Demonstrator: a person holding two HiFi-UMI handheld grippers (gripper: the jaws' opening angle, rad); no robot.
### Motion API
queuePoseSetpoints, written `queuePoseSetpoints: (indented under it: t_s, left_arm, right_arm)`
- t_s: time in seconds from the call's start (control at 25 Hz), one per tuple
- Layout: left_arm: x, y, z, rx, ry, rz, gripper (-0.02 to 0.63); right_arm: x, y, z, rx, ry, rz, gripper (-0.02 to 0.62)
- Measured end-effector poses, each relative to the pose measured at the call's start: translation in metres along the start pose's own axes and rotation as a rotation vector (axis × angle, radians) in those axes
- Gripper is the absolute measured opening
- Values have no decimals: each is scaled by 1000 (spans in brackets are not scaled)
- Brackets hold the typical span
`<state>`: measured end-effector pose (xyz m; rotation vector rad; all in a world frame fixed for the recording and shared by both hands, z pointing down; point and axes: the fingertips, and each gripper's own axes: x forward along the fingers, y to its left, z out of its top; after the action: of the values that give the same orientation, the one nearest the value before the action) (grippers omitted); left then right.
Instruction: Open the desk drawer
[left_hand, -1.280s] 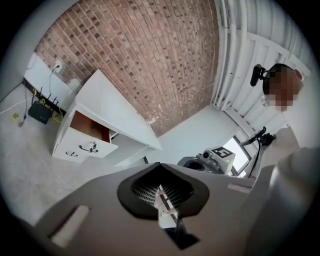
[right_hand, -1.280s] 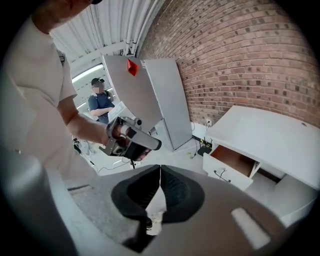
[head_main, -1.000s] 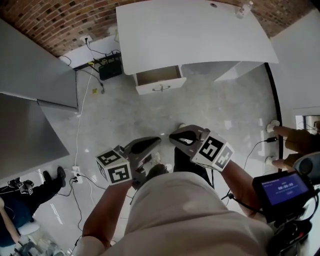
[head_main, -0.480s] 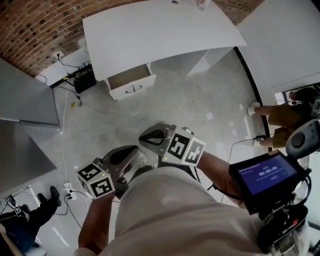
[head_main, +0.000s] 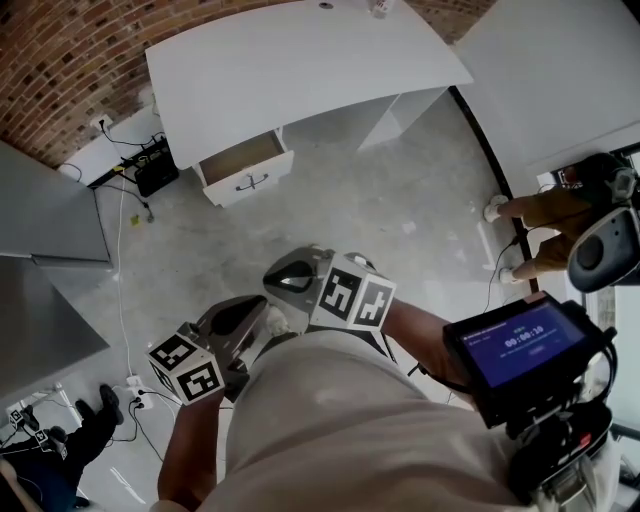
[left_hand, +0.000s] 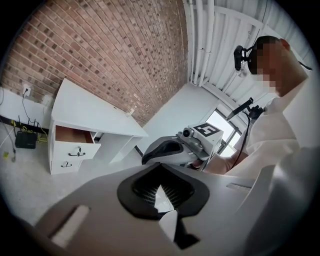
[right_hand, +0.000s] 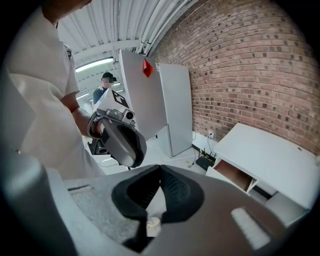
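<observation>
Since a second ago the white desk (head_main: 300, 70) has slid to our upper left, below the brick wall (head_main: 60, 60), its top drawer (head_main: 245, 172) pulled out. Grey floor (head_main: 380, 200) separates it from us. At lower centre our left gripper (left_hand: 160, 187) and right gripper (right_hand: 160, 170) are both pressed together, empty. A bystander (head_main: 545, 215) stands far right.

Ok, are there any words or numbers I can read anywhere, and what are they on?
"00:00:10", as best I can tell: on the blue screen at the person's right.
Small line above it: too blurred to read.
Marker cubes: only black-and-white squares, no letters.
Nothing else has readable writing.
</observation>
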<state>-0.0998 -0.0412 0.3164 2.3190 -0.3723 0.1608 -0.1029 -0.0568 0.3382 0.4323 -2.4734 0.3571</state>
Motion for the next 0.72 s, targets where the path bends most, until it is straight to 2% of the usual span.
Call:
queuePoseSetpoints:
  t_s: [0.32, 0.72]
  left_arm:
    - [-1, 1, -5, 8, 13, 13, 3]
    - [-4, 4, -5, 27, 25, 42, 3]
  right_arm:
    - [1, 4, -1, -13, 8, 8, 3]
    - [2, 3, 0, -79, 46, -10, 3]
